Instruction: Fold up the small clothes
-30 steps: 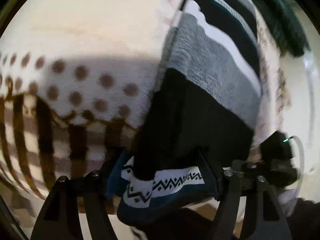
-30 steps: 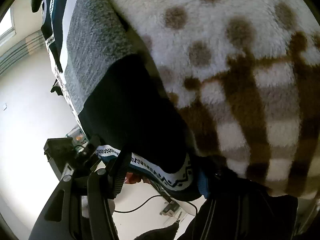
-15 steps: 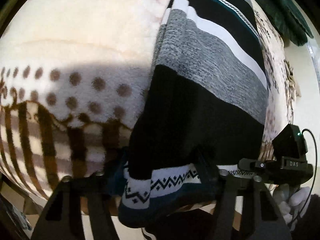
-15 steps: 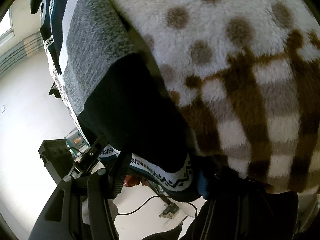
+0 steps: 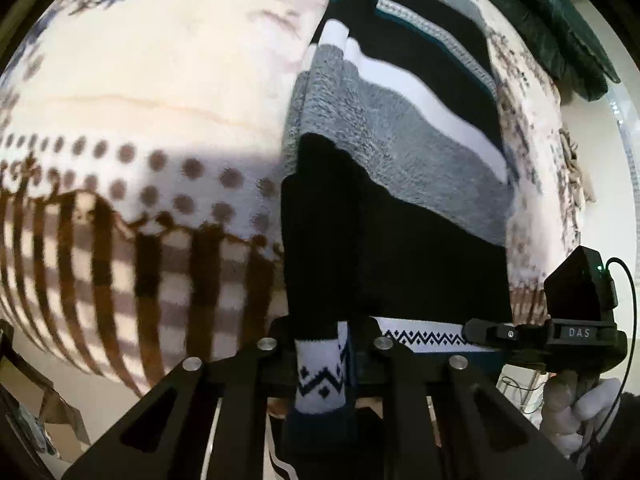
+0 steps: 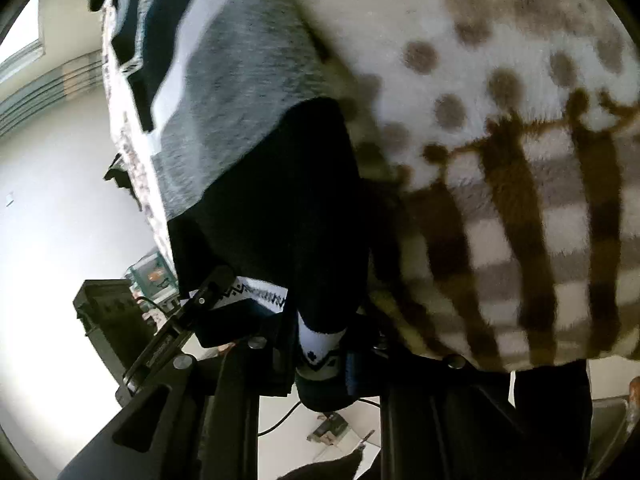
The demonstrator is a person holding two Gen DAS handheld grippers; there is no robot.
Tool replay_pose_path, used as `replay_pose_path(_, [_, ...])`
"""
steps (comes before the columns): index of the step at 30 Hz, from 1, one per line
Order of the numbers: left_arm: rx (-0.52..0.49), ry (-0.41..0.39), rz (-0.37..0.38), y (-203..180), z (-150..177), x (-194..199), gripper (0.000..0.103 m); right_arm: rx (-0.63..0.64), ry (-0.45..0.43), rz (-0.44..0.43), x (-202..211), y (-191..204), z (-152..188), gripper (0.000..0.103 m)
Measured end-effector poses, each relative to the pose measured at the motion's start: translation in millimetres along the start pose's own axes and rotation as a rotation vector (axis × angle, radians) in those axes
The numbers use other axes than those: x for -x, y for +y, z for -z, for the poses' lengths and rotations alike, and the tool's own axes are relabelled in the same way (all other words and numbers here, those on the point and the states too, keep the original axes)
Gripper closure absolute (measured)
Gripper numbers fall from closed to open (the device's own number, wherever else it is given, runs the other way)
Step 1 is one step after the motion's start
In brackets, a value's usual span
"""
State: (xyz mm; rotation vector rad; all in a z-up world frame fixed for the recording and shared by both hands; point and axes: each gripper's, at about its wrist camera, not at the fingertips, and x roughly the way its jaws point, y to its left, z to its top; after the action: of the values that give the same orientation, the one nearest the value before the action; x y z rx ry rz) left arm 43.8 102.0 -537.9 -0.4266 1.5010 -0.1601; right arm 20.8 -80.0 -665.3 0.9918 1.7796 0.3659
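Gripping hem corners: left gripper (image 5: 320, 364) and right gripper (image 6: 320, 348), jaws just closed, each clamped on scarf (image 5: 384, 216) hem. Scarf lay flat on blanket (image 5: 132, 92). Advice: lift both corners level, hem taut, fold away evenly.

Both tools (image 5: 320, 354) (image 6: 320, 344) clamped tight, jaws just closed.
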Motion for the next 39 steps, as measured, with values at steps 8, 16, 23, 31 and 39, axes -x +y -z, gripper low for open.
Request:
replay_pose_path(8, [0.049, -0.045, 0.127, -12.0, -9.6, 47.3, 0.091, 0.048, -0.043, -0.078, 43.1, 27.7, 11.3, 0.086])
replay_pose_path(16, [0.137, -0.158, 0.274, -27.3, -61.6, 87.8, 0.091, 0.092, -0.100, -0.202, 97.3, 69.8, -8.4, 0.086])
replay_pose_path(23, [0.067, -0.273, 0.263, -61.0, -140.4, 98.2, 0.091, 0.155, -0.216, -0.228, 136.4, 130.0, -65.3, 0.086])
replay_pose_path(31, [0.017, -0.331, 0.266, -71.9, -257.8, 83.2, 0.092, 0.198, -0.356, -0.119, 165.4, 195.8, -155.6, 0.086])
replay_pose_path(39, [0.008, -0.313, 0.273, -88.5, -382.2, 50.3, 0.091, 0.183, -0.452, -0.072, 170.2, 263.1, -284.6, 0.086])
